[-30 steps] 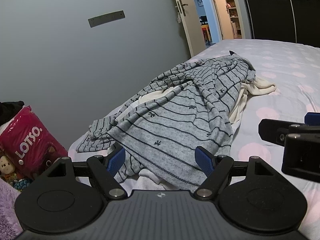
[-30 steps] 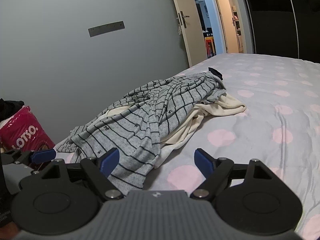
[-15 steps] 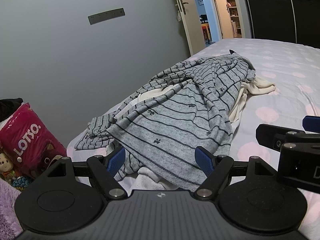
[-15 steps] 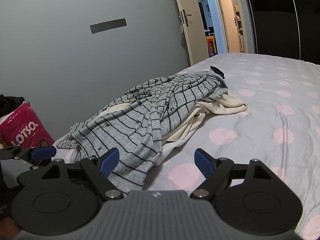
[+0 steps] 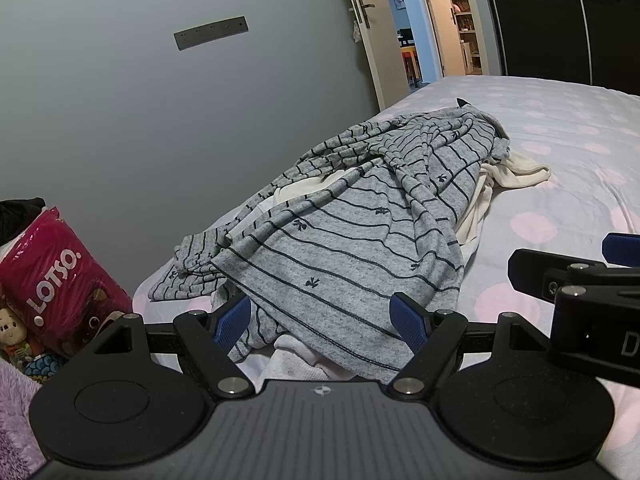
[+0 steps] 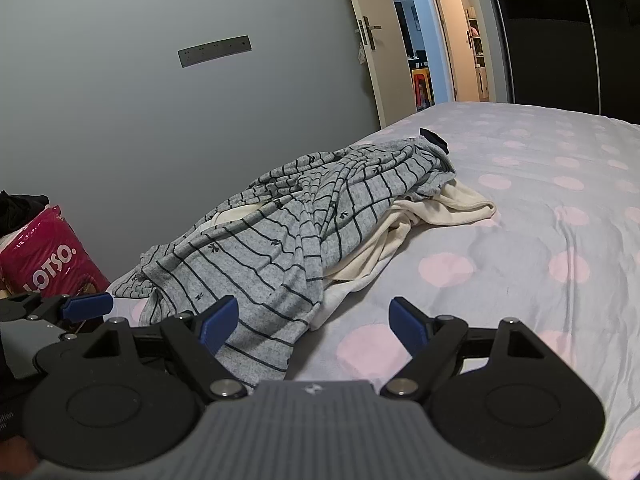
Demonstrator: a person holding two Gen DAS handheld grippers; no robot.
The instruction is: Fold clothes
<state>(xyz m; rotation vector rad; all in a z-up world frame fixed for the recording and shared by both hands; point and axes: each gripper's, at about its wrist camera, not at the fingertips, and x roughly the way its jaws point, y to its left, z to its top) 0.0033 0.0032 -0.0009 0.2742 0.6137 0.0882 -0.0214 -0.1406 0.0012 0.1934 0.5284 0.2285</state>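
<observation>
A grey garment with dark stripes (image 5: 360,220) lies crumpled on the bed, over a cream garment (image 5: 516,168). Both also show in the right wrist view: the striped garment (image 6: 288,232) and the cream one (image 6: 448,208). My left gripper (image 5: 320,316) is open and empty, just before the striped garment's near hem. My right gripper (image 6: 312,320) is open and empty, low over the bed at the garment's right edge. It also shows at the right of the left wrist view (image 5: 580,280).
The bed sheet (image 6: 520,240) is lilac with pink dots. A pink LOTSO bag (image 5: 56,272) and small toys (image 5: 16,332) sit at the left beside the bed. A grey wall (image 5: 160,100) runs behind; an open door (image 5: 400,32) is at the far end.
Both grippers have drifted slightly back and up from the clothes. The right gripper has moved a little leftward in the left wrist view. The clothes have not moved.
</observation>
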